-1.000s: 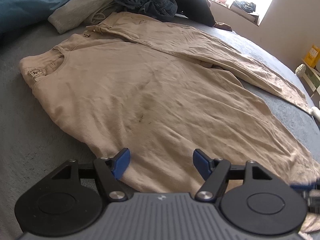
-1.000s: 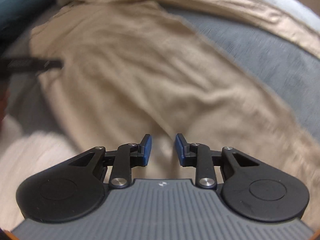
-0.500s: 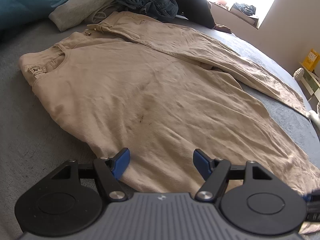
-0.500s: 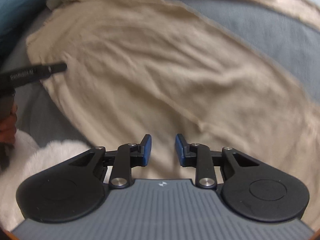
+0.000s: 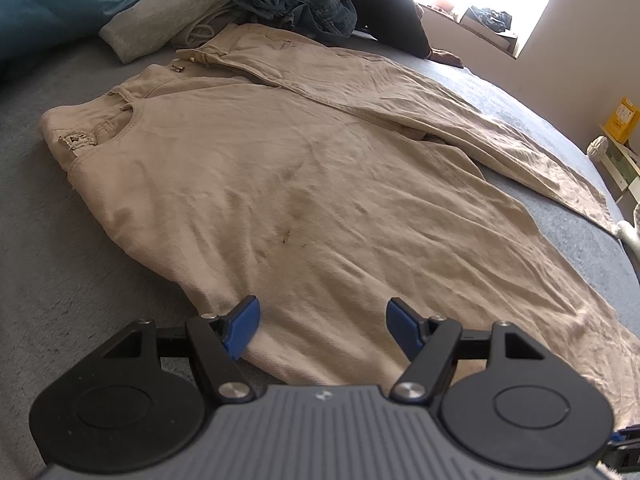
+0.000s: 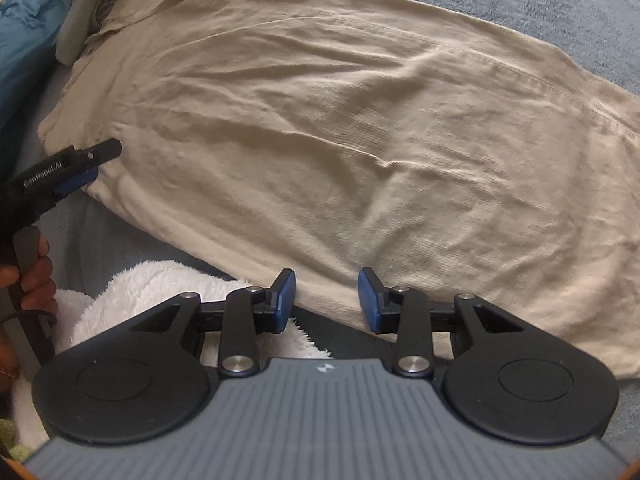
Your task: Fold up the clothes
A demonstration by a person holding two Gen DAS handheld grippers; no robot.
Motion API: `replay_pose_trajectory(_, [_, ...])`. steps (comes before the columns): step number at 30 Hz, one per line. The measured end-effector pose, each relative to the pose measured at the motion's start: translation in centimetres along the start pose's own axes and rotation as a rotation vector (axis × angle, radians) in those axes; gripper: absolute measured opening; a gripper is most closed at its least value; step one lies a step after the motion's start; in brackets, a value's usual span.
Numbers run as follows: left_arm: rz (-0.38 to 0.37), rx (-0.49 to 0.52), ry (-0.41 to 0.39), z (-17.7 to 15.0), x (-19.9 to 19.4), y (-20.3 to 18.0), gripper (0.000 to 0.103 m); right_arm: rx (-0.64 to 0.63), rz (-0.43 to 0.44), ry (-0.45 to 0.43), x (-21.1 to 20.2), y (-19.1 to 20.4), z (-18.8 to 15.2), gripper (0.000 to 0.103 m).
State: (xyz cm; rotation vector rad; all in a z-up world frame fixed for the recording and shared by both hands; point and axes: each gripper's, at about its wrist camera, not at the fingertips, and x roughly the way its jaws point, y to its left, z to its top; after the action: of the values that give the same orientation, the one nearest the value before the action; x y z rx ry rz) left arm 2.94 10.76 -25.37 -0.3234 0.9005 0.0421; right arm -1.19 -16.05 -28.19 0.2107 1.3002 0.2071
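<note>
Lying ahead of open jaws, trousers [image 5: 320, 200]

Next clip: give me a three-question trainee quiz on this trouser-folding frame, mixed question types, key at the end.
1. True or false: the left tool grips the trousers.
2. Multiple choice: what lies nearest the right tool's left finger? A) white fleece B) jeans C) yellow box
3. Fill in: the trousers lie on a grey ____.

Key: 1 false, both tools are open; 2 A; 3 bed.
</note>
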Motion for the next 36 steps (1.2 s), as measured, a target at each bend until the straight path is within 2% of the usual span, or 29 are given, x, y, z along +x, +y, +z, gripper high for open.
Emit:
replay_pose_trajectory(8, [0.0, -0.009, -0.003, 0.0, -0.1, 0.2, 0.071, -0.017, -0.091, -0.052, -1.3, -0.8, -0.1, 0.034])
replay_pose_trajectory(11, [-0.002, -0.012, -0.004, 0.0, -0.1, 0.3, 0.071, 0.003, -0.102, -0.056, -1.3, -1.3, -0.2, 0.034])
replay_pose_trajectory(18, [0.001, -0.021, -0.008, -0.1, -0.3, 0.4, 0.071, -0.038, -0.163, -0.101, -1.6, -0.9, -0.5, 0.034])
replay_pose_trajectory(26, [0.008, -0.023, -0.008, -0.1, -0.4, 0.3, 0.071, -0.018, -0.181, -0.104, -0.9, -1.5, -1.3, 0.035])
replay_pose_trajectory(36, [0.006, -0.026, -0.007, -0.1, -0.4, 0.5, 0.071, -0.028, -0.197, -0.119, -0.7, -1.0, -1.7, 0.04])
